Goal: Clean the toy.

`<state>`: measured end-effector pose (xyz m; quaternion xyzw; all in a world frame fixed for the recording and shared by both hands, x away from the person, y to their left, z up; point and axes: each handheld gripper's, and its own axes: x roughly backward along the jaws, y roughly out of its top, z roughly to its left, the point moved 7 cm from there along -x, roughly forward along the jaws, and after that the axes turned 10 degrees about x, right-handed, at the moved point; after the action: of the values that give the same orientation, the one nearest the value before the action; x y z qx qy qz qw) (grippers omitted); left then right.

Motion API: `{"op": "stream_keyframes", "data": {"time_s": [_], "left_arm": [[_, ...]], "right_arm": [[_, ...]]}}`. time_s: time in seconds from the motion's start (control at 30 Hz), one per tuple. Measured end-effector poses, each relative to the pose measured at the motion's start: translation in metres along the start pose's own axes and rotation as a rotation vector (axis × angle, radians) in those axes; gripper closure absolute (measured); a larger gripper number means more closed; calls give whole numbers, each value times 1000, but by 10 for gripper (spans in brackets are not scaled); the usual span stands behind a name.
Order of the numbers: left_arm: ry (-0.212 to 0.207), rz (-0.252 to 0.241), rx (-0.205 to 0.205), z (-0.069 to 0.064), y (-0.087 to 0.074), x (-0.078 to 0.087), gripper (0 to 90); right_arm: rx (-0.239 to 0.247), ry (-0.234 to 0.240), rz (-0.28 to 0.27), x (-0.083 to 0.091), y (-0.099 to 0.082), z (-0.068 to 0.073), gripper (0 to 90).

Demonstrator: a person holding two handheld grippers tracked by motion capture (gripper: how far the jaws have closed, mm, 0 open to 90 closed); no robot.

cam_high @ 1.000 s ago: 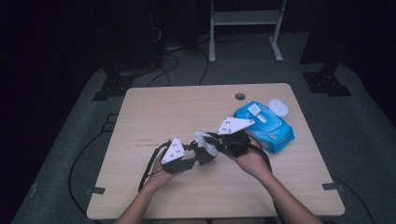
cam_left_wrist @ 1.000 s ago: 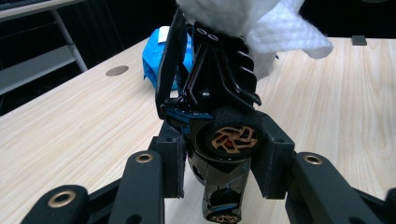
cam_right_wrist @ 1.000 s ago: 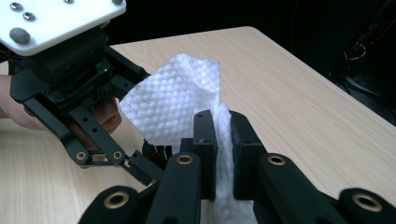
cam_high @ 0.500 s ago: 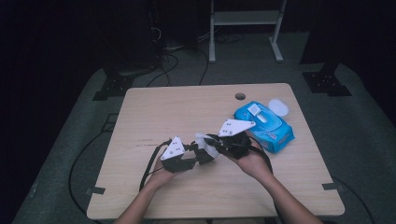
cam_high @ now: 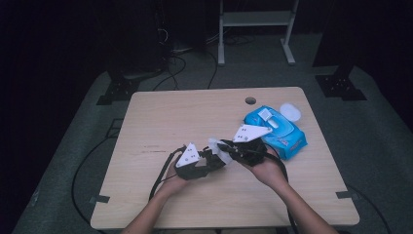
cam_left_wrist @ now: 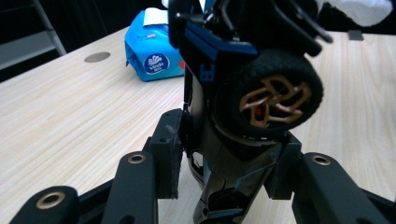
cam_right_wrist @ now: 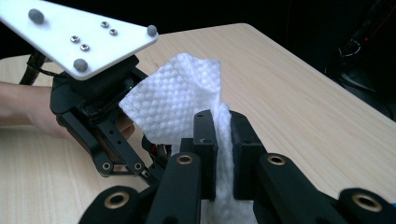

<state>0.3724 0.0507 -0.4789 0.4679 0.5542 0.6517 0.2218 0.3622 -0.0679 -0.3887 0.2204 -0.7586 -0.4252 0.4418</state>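
Two grippers at work near the lower middle of the high view, tips almost meeting. Left gripper (cam_left_wrist: 225,163) narrowed onto a black toy car (cam_left_wrist: 233,140), pads pressed against its body from both sides, jaws just eased a touch wider with the car between them; gold-spoked wheel (cam_left_wrist: 275,95) turned up toward the upper right of the left gripper view. Right gripper (cam_right_wrist: 224,140) pinched tight on a white wipe (cam_right_wrist: 177,100), a loose textured fold standing above the pads at centre frame. Step in hand, by the look of it: wiping the car clean.

To do it well:
- Keep the car clamped on its body, not on the wheel, so nothing spins or slips under the rub.
- Lead with the free fold of the wipe, not the hard jaw tips.
- Stroke lightly and away from the holding pads; firm pressure sideways could lever the car out of a grip that looks only modest.
- Turn the car between strokes to bring unwiped faces toward the wipe.

Pale wood-grain table (cam_high: 185,112), bare across its left half. Blue wipes pack (cam_high: 275,129) at right of centre, flap up, with a small white lid (cam_high: 290,111) just beyond it and a round cable hole (cam_high: 250,101) near the far edge. Grey carpet all round, cables (cam_high: 83,170) trailing at lower left, a light metal stand (cam_high: 253,29) at top, dark room beyond.
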Motion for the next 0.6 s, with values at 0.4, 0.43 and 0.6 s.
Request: {"op": "stream_keyframes", "data": {"time_s": [0.4,0.43,0.6], "left_arm": [[36,22,-28,0,-1,9,566],[38,22,-30,0,-1,9,566],[52,33,-47,3,-3,13,566]], "right_arm": [[-10,-1,-11,-2,-1,0,828],[-11,-1,-12,-2,-2,0,828],[-29,-14,-11,-4,-6,-4,827]]}}
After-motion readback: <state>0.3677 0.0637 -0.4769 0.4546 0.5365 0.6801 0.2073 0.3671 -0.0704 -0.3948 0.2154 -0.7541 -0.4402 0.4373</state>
